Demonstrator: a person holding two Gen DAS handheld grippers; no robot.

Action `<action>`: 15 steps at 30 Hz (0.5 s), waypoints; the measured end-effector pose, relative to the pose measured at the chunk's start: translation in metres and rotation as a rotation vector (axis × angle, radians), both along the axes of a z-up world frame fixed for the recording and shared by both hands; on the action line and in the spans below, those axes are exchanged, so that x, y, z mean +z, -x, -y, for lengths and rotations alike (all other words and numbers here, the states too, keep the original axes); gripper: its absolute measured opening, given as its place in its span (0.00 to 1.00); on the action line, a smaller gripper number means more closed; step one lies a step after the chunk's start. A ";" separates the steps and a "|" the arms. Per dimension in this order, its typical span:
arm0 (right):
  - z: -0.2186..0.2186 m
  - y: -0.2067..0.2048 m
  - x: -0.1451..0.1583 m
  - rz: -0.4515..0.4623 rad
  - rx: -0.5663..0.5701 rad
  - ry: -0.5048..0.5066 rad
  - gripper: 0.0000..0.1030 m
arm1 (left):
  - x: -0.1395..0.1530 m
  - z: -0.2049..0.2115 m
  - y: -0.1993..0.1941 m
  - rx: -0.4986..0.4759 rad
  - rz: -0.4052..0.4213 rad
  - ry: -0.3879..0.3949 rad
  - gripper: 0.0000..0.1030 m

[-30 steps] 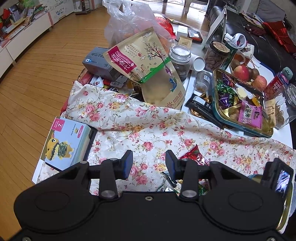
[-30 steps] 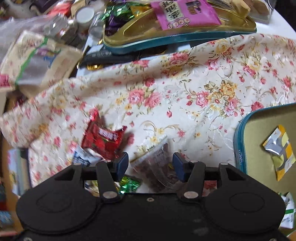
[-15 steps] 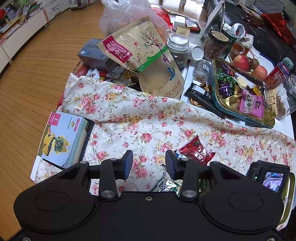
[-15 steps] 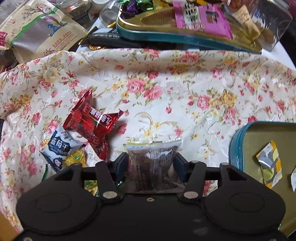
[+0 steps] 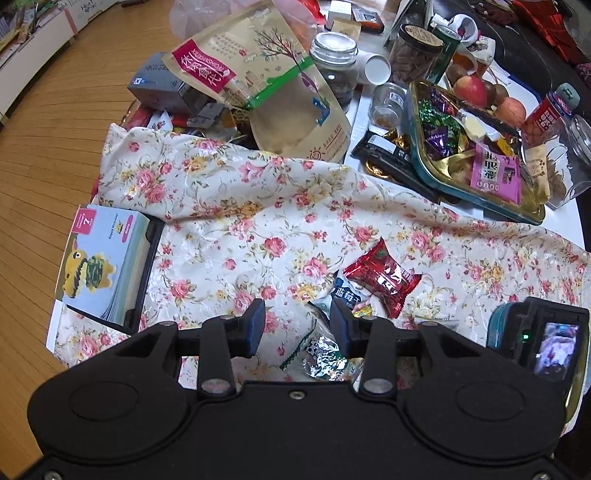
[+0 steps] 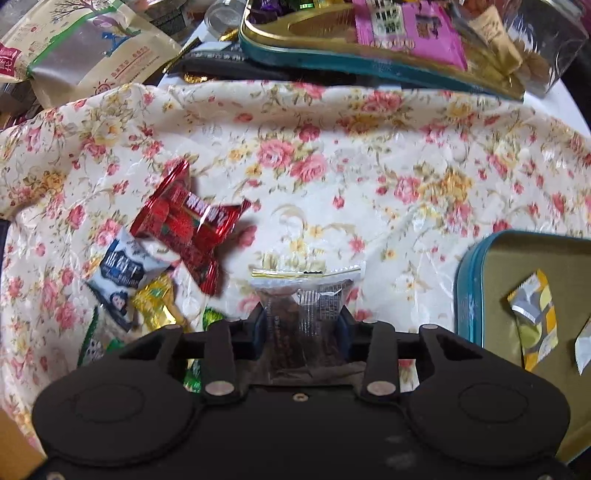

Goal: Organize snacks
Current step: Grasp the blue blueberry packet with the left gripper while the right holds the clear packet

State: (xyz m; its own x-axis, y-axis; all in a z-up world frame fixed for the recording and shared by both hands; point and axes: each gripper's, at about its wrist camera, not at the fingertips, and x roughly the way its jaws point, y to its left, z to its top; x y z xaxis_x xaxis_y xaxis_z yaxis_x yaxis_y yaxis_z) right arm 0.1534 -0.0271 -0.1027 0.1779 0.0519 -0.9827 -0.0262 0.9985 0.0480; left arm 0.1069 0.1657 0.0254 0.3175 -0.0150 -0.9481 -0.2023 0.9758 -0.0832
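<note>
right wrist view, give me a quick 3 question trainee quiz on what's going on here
1. True or false: the right gripper is shut on a clear snack packet.
2. Which lies nearest the red candy wrapper? A) the blue-and-white packet B) the yellow-and-grey wrapper C) the pink packet
3. Fill in: the yellow-and-grey wrapper lies inside the teal-rimmed ____.

Key: 1 true; 2 A, which touches the red wrapper's lower edge on the floral cloth; 3 tin.
</note>
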 end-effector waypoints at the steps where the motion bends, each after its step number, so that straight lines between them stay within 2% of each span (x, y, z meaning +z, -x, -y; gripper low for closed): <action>1: 0.004 0.002 0.002 -0.011 -0.015 -0.014 0.37 | -0.001 0.001 0.000 -0.002 -0.002 -0.006 0.48; 4: 0.014 0.007 0.014 -0.026 -0.037 -0.037 0.37 | -0.003 0.006 0.000 -0.015 -0.008 -0.011 0.48; 8: 0.027 0.016 0.045 -0.001 -0.034 -0.054 0.37 | -0.011 0.008 -0.003 -0.023 -0.041 0.042 0.48; 15: 0.047 0.033 0.085 0.064 -0.088 -0.192 0.37 | -0.032 0.014 -0.008 -0.015 -0.080 0.073 0.48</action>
State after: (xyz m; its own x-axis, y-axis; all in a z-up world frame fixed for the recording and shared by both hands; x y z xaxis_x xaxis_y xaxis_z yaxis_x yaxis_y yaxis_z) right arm 0.1205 -0.0742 -0.0176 0.2520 0.2188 -0.9427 0.0512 0.9697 0.2388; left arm 0.1150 0.1515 -0.0063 0.2404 -0.0889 -0.9666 -0.1960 0.9708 -0.1380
